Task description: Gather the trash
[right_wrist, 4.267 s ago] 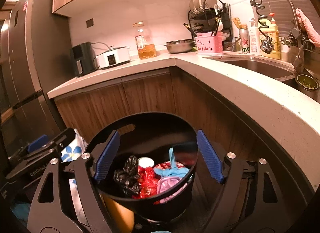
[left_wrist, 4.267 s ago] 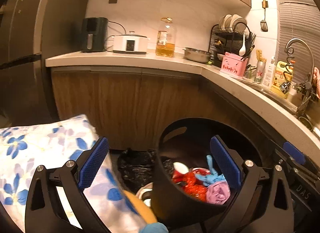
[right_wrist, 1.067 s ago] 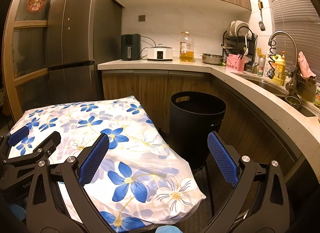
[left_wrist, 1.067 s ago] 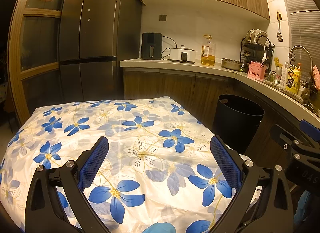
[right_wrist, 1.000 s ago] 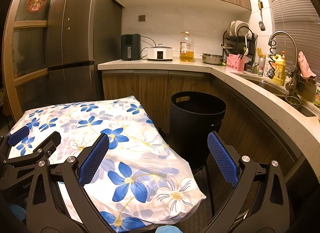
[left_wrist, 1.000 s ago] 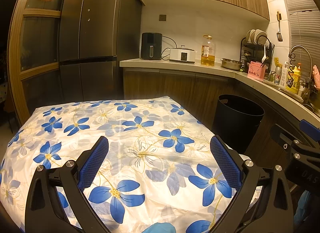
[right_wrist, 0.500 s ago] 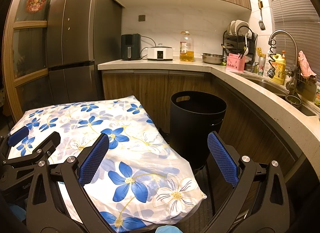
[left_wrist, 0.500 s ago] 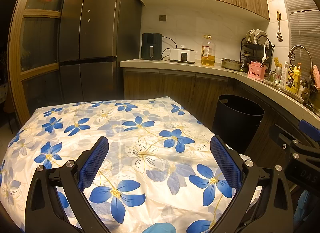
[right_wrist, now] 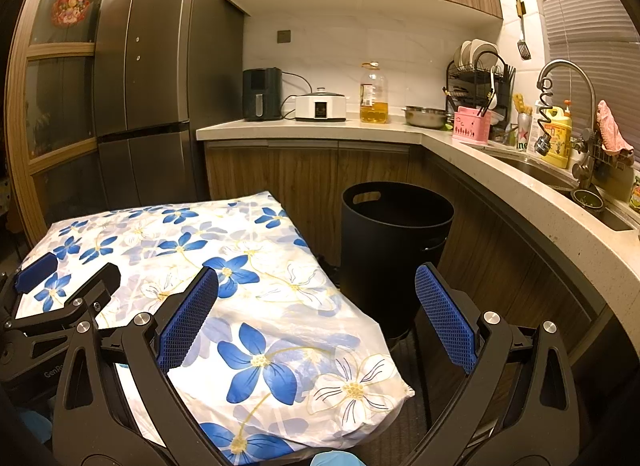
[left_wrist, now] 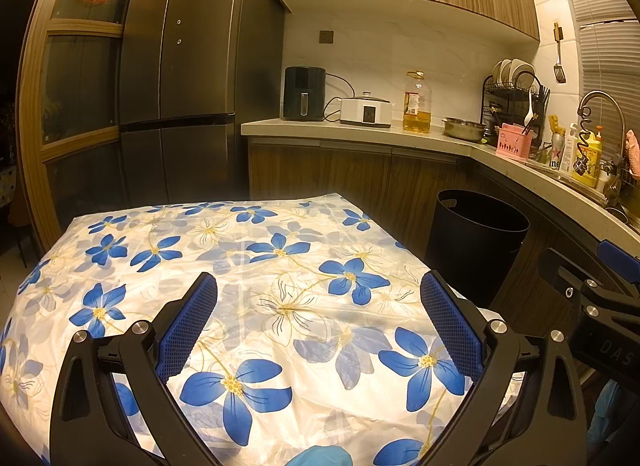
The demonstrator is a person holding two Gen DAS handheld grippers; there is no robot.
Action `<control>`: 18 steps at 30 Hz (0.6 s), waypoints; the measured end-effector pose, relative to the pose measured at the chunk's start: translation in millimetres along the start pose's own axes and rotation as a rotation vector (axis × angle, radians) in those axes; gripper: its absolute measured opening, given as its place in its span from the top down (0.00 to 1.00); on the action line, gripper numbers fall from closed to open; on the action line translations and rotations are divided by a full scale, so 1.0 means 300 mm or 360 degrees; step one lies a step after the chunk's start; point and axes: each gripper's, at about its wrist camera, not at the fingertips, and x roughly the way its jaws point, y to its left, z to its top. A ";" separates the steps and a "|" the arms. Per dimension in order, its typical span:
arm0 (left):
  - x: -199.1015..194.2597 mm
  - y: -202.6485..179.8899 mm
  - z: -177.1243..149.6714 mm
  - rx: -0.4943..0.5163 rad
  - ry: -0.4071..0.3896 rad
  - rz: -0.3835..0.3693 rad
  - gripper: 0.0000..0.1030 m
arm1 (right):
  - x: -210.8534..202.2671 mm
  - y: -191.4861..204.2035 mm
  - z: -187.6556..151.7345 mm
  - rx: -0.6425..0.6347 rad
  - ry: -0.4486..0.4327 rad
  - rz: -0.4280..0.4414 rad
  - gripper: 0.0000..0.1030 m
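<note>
Where both claws hung right over the round black plastic trash bin a few seconds ago, looking down on red, blue and pink rubbish inside, they now hover back above the table under its blue-flowered white plastic cloth, the bin standing well apart on the floor by the wooden cabinets. The left claw and right claw both gape wide and carry nothing. With no loose trash showing on the cloth, the collecting looks finished or nearly so.
</note>
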 end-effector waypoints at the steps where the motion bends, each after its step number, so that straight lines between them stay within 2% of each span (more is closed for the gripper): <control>1: -0.001 -0.001 0.000 -0.0001 0.0000 -0.0001 0.06 | 0.002 0.002 0.000 -0.0001 0.0001 0.0000 0.05; 18: -0.001 0.000 0.000 0.0003 -0.0001 -0.0003 0.06 | 0.003 0.003 0.001 0.0003 0.0000 0.0003 0.05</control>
